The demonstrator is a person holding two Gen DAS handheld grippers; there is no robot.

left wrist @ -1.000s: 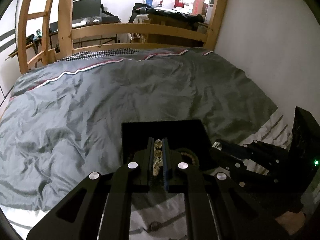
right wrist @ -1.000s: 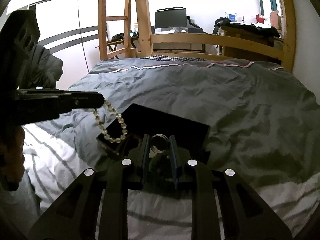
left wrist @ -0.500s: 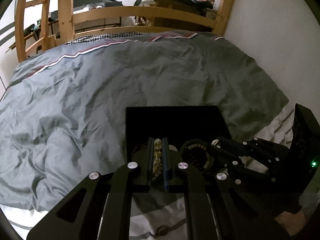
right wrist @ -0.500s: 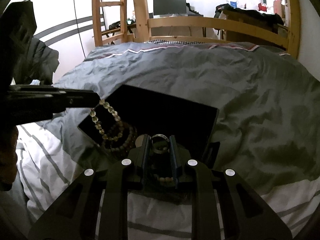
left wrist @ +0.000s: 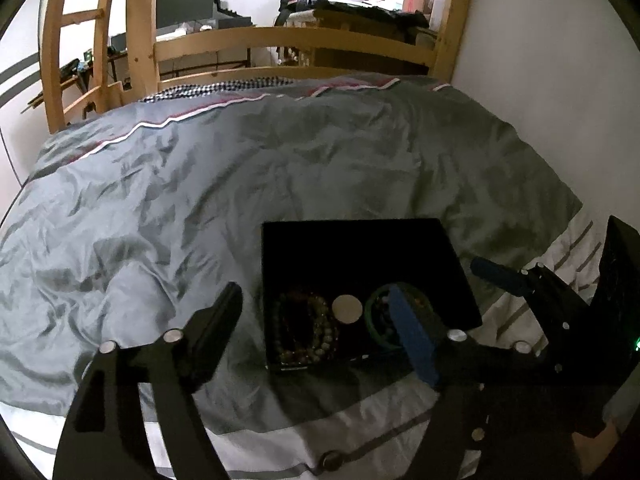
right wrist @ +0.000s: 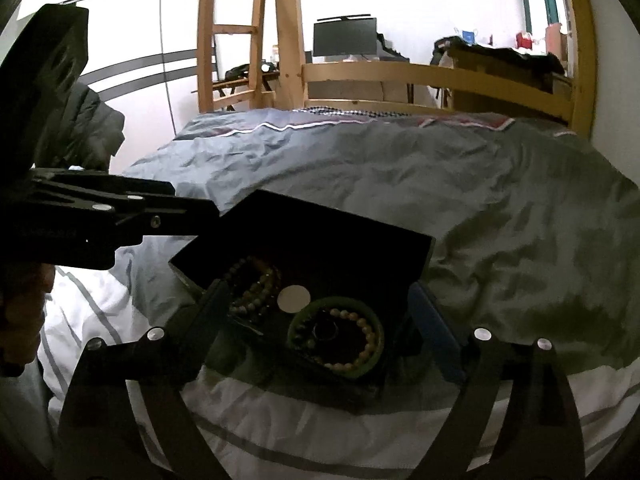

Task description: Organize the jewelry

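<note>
A black jewelry box point(left wrist: 352, 248) point(right wrist: 320, 236) lies open on the grey duvet. Inside it lie beaded bracelets point(left wrist: 310, 330) point(right wrist: 254, 284) at the left, a white round disc point(left wrist: 347, 309) point(right wrist: 294, 299) in the middle, and a green bangle point(left wrist: 378, 320) point(right wrist: 335, 336) at the right with a bead bracelet and a ring point(right wrist: 325, 330) inside it. My left gripper point(left wrist: 316, 328) is open and empty above the box's near end. My right gripper point(right wrist: 324, 320) is open and empty, its fingers either side of the bangle.
The grey duvet point(left wrist: 240, 184) covers the bed, with a white striped sheet point(right wrist: 320, 432) at the near edge. A wooden bed rail point(left wrist: 296, 40) and ladder point(right wrist: 236, 36) stand at the far end. A white wall point(left wrist: 560, 80) runs along the right side.
Both grippers have opened. The left has let go of its bead bracelet and the right of its ring; both pieces now lie in the box. Both grippers have pulled back slightly.
</note>
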